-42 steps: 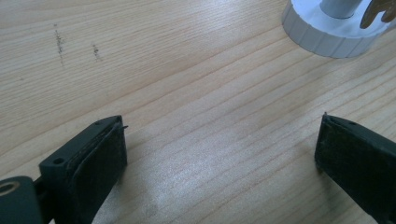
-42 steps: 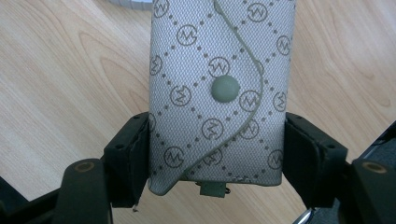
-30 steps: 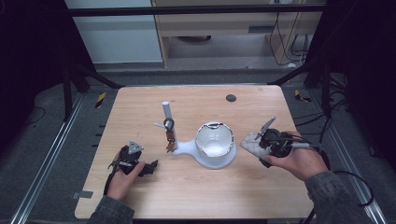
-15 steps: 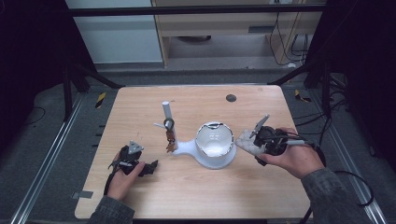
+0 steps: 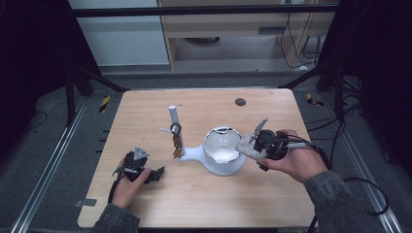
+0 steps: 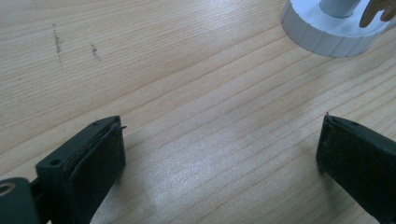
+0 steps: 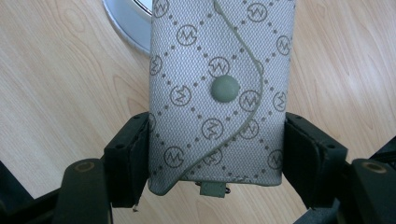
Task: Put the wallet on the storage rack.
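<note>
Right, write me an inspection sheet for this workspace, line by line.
Surface: wooden table, some faint scuffs, a dark round spot near the far edge.
Job's things: grey patterned pouch with a snap button; white stand with a post, hooks and a bowl-shaped dish; small brown trinket hanging from a hook.
Clutter: nothing seen.
Grippers: right gripper shut on the pouch beside the dish; left gripper open, low over bare wood.
Cables: one trails from the right gripper; more lie on the floor behind.
Surroundings: dark frame rails, grey floor, wooden cabinet beyond.
</note>
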`<state>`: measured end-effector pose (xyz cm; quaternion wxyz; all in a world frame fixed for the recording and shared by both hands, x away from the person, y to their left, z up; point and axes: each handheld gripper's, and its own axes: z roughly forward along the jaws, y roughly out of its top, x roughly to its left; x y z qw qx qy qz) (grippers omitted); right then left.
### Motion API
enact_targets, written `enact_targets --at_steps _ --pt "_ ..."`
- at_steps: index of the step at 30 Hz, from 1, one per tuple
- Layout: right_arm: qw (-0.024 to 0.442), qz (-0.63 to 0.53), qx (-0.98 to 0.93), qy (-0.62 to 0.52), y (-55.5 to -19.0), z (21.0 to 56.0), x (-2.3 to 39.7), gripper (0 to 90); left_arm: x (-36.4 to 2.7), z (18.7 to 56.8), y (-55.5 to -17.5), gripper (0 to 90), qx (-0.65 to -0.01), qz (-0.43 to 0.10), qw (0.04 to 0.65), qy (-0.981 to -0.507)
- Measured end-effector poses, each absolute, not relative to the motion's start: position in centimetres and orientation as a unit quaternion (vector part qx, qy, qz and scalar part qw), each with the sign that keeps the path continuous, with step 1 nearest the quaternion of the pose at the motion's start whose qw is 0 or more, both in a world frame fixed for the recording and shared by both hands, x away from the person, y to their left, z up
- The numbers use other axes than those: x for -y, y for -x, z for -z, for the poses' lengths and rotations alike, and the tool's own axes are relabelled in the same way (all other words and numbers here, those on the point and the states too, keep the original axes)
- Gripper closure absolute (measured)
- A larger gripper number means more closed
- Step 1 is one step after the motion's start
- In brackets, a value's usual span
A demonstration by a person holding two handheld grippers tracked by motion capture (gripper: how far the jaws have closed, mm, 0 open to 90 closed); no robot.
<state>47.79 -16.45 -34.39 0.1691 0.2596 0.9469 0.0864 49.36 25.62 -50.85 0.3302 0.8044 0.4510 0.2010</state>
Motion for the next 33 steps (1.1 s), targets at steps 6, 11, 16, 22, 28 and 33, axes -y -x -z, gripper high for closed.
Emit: enact_targets --at_steps 6,11,16,22,28,33 --pt "0.167 -0.087 -0.950 -0.249 -47.9 34.6 15.1 30.7 -25.6 50.8 -49.4 0.5 -0.451 -0.201 0.330 -0.805" --pt "0.166 -0.085 -0.953 -0.240 -48.0 35.0 14.3 30.7 -25.6 50.8 -49.4 0.4 -0.451 -0.201 0.330 -0.805" --pt "0.164 -0.082 -0.955 -0.234 -48.3 35.5 13.4 30.7 -25.6 50.9 -49.4 0.1 -0.451 -0.201 0.329 -0.805" --pt "0.159 -0.082 -0.957 -0.229 -48.7 36.1 12.5 30.6 -25.6 50.9 -49.4 0.0 -0.451 -0.201 0.329 -0.805" --pt "0.160 -0.080 -0.958 -0.226 -48.9 36.3 11.9 30.7 -25.6 50.8 -49.4 0.0 -0.451 -0.201 0.329 -0.805" --pt "0.162 -0.077 -0.959 -0.219 -49.0 36.4 11.5 30.6 -25.6 50.8 -49.4 0.0 -0.451 -0.201 0.329 -0.805"
